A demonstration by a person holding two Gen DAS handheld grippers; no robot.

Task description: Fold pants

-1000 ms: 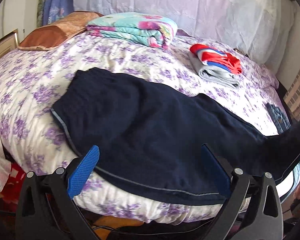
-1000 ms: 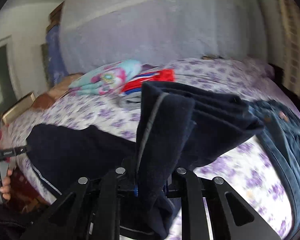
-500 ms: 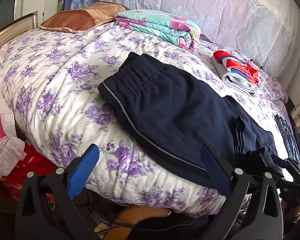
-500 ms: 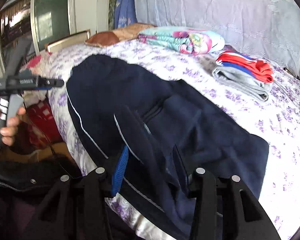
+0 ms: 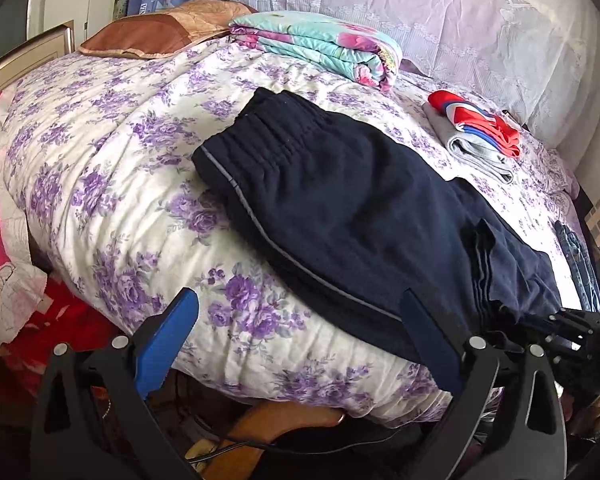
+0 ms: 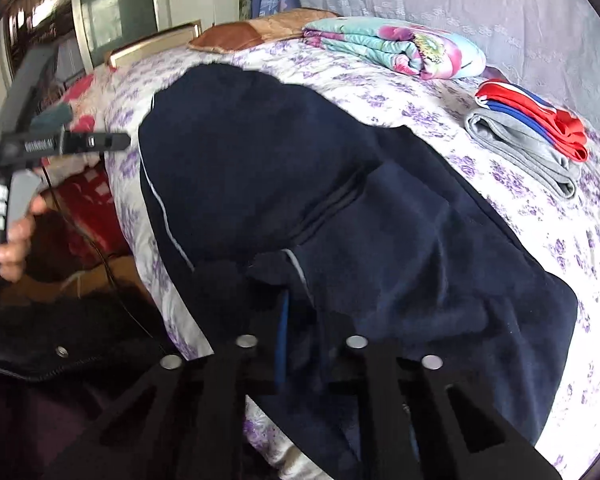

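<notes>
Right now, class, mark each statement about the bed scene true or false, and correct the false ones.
1. The left gripper is open and holds nothing. True.
2. The right gripper is shut on the pants. True.
3. The pants hang off the floor. False: they lie on the bed.
4. The folded blanket lies on top of the pants. False: it lies apart, further back.
5. A folded red, blue and grey garment lies beyond the pants. True.
</notes>
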